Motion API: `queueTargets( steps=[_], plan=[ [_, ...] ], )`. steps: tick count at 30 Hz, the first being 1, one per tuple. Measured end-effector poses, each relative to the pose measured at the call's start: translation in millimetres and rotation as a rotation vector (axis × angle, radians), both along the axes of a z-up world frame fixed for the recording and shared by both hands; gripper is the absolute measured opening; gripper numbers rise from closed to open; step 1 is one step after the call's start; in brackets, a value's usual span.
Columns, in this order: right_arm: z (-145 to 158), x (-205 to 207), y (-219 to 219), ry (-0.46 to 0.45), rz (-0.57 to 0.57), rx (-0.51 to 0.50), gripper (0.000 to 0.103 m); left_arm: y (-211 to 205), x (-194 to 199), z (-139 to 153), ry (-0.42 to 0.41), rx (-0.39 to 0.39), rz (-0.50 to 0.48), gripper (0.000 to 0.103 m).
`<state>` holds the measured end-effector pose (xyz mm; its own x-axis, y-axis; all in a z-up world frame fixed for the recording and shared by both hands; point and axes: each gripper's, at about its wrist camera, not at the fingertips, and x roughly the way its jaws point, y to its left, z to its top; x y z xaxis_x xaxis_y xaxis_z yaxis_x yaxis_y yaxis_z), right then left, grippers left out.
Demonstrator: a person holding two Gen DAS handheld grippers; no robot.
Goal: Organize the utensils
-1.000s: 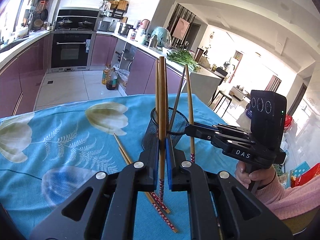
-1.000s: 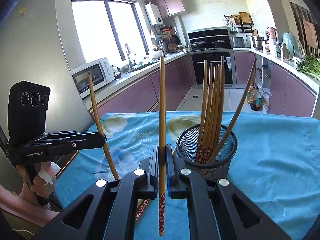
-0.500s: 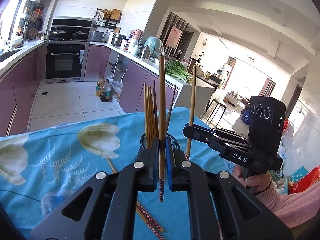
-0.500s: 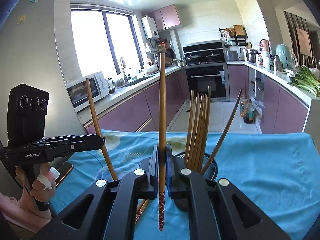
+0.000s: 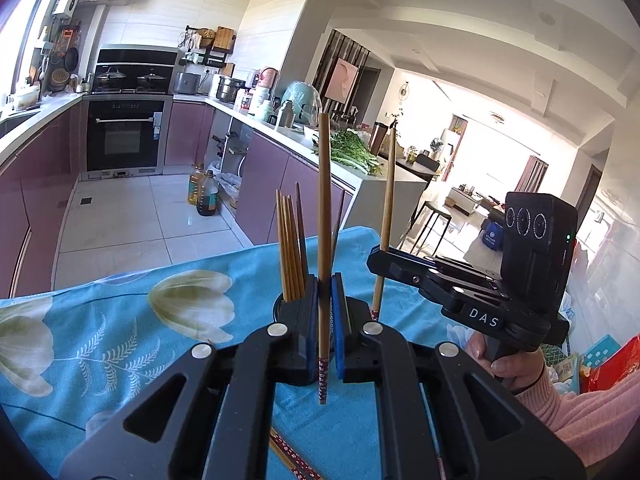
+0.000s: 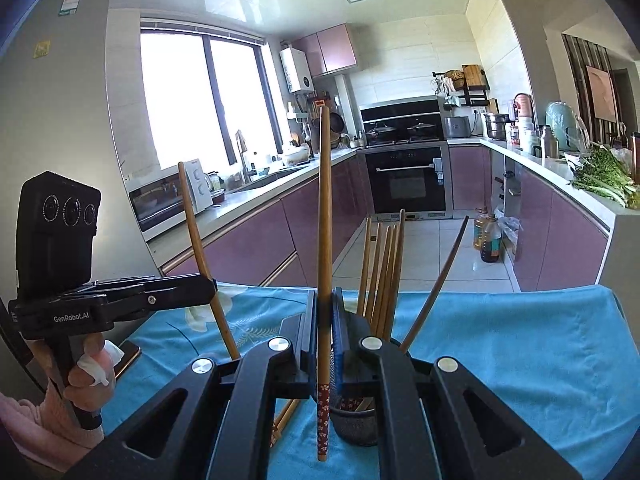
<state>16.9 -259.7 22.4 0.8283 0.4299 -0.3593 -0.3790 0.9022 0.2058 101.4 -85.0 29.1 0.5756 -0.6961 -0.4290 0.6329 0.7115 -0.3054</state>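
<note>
Kitchen behind; blue flowered tablecloth below. Black mesh holder near centre, several chopsticks standing inside. Left gripper clamped on one upright chopstick; right gripper clamped on another. Risk: sticks colliding over the narrow rim, or missing and tipping the light holder.

the chopstick clamped in the left gripper looks like smooth brown wood with a red flowered, lacquered end. the right gripper pinches a like wooden chopstick. both grippers are matt black plastic with blue pads and bright metal screws. the holder is black wire mesh. the tablecloth is soft blue printed cloth, lightly creased. the floor tiles shine glossy.
</note>
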Motion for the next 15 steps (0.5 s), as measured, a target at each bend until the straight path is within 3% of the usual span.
queueTargets(
  steps=[15],
  plan=[
    [6.3,5.9,0.9,-0.026,-0.006,0.001,0.006,-4.0,5.6,14.4,-0.03,-0.007,0.001,0.007]
  ],
)
